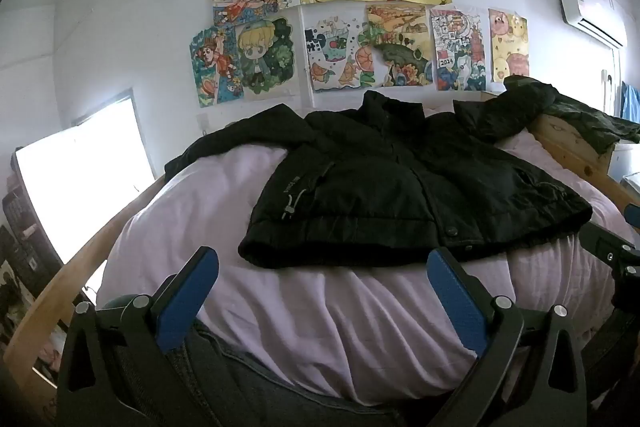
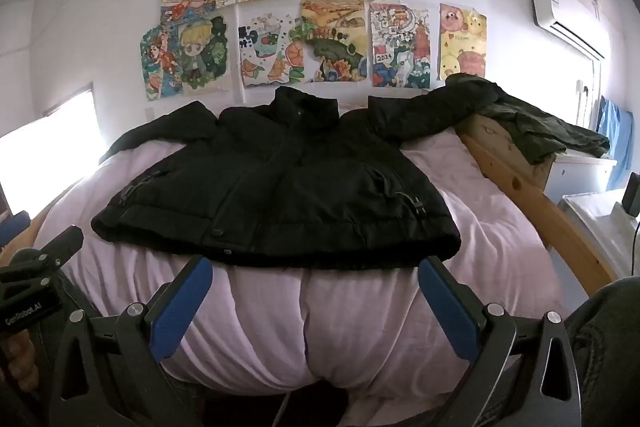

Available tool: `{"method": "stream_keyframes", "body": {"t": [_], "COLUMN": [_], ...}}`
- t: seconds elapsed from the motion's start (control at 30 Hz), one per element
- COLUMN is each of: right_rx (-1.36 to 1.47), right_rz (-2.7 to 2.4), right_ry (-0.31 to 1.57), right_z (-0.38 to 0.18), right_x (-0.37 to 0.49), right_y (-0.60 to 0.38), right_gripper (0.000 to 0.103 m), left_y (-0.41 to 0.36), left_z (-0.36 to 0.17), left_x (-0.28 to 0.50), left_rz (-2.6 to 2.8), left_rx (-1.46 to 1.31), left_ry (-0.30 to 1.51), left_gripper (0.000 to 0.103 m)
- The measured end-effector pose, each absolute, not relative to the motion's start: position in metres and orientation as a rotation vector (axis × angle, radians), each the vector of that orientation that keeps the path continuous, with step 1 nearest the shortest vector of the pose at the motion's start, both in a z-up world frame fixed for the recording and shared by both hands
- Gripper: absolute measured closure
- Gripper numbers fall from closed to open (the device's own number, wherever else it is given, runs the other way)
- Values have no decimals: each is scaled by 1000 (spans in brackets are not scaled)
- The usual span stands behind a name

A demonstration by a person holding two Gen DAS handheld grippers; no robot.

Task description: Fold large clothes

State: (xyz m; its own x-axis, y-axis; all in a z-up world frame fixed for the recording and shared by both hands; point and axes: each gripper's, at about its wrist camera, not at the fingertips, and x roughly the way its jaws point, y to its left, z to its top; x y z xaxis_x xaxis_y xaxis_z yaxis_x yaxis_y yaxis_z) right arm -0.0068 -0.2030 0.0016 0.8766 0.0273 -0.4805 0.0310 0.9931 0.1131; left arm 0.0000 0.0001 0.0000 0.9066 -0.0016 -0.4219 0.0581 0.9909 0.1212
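Black jacket (image 2: 280, 187) of matt, slightly puffy cloth with small glossy snaps; pale pink sheet (image 2: 360, 307) of soft, creased cloth; bed rail (image 2: 532, 203) of pale, knotty, smooth wood; wall drawings (image 2: 320, 11) on curling paper; each tool (image 1: 324, 291) (image 2: 316, 291) of matt black plastic with blue pads and shiny metal pins.

Wood-framed bed (image 2: 532, 195) under pale pink quilt (image 2: 360, 315), black jacket (image 2: 280, 187) spread flat on top.
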Motion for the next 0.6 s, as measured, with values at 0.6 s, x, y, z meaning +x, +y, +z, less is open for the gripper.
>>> {"method": "stream_keyframes", "body": {"t": [0.6], "right_rx": [121], "right_rz": [-1], "right_ry": [505], "right_z": [1], "right_x": [-7], "right_y": [-203], "right_gripper": [0], "left_y": [0], "left_z": [0], "left_x": [0], "left_rz": [-28], "left_rx": [136], "left_ry": [432], "left_gripper": [1]}}
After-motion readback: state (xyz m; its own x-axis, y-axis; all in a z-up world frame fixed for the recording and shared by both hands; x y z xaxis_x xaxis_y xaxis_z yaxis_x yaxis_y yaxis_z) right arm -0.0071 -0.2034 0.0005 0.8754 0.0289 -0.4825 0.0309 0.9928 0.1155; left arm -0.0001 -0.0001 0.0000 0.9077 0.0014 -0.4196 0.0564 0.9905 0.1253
